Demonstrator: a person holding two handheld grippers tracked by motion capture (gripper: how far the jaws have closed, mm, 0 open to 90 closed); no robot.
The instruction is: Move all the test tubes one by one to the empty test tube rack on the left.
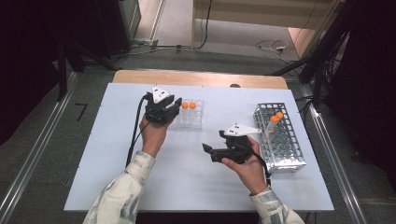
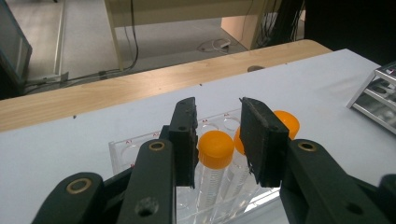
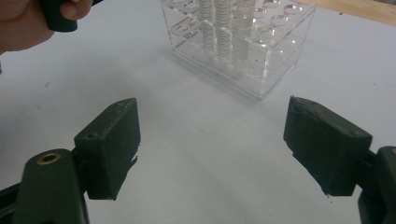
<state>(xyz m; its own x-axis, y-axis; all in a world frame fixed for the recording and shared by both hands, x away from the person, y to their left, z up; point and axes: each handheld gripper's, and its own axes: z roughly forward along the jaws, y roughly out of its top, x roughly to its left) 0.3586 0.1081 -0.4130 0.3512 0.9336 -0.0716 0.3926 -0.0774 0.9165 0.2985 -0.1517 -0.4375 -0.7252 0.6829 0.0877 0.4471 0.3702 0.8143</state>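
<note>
While the left gripper [image 2: 217, 140] hangs just above the clear acrylic tube rack [image 2: 140, 147], its jaws stand partly apart and grip nothing; flat black rubbery pads [image 2: 261, 140] with chipped lower edges, brass-coloured pivot pins behind. Between the pads: a clear centrifuge tube [image 2: 212, 179], printed graduation marks down its wall, smooth orange screw cap, standing upright in the rack. Two more orange caps are partly hidden behind the right-hand pad. Rack top plate has round holes; small red labels by them, "A1" readable at the near corner, others too small. In the high view the left gripper [image 1: 173, 111] sits at the rack's left edge, left hand [image 1: 153, 133] wrapped round the handle from below, patterned pale sleeve [image 1: 123, 196], black cable trailing back along the forearm.

Right gripper [image 3: 212, 140]: jaws spread wide, released, matte black blocky pads, over bare pale-blue tabletop [image 3: 205, 154]. Ahead of it the same acrylic rack [image 3: 261, 60], tubes showing black scale marks. In the high view the right gripper [image 1: 208, 151] points left, low over the table, right hand [image 1: 245, 161] gripping it, grey three-cornered plate on top.

Just beside the right hand stands a perforated metal tube rack [image 1: 282, 149], holding two orange-capped tubes [image 1: 276, 117] at its far end. Wooden table edge [image 1: 201, 78] at the far side.
</note>
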